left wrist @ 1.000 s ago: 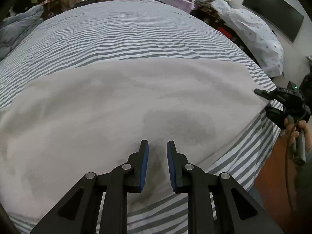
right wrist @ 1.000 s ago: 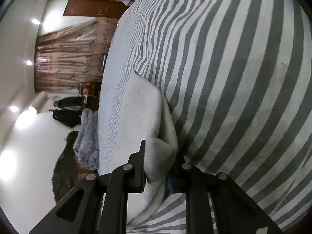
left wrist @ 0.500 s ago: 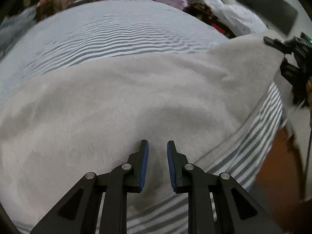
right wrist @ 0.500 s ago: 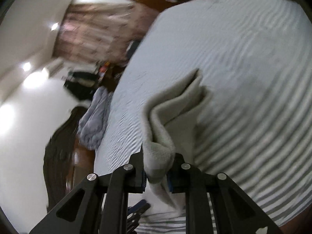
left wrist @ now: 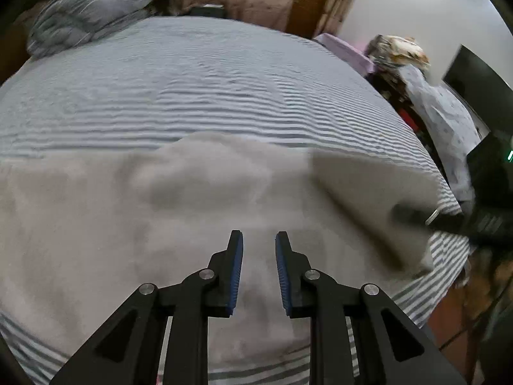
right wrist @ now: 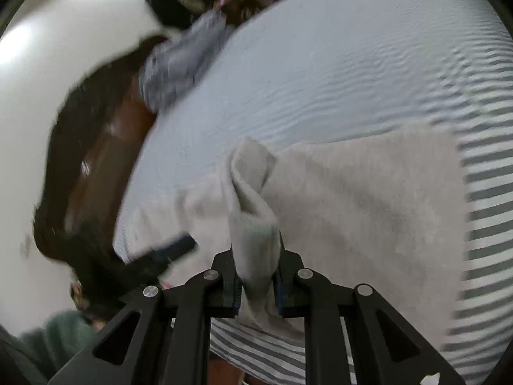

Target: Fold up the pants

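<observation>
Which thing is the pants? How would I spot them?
Find the big striped bed. The pants lie across its near edge, a plain pale grey fuzzy cloth. Unlike the bluish bedding heaped at the far corner, one end is pinched in the right gripper.

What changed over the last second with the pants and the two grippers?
The right gripper, clamped on one end of the grey pants throughout, lifted that end off the striped bed and carried it over the rest, starting a fold. The left gripper stayed slightly open and empty above the pants.
</observation>
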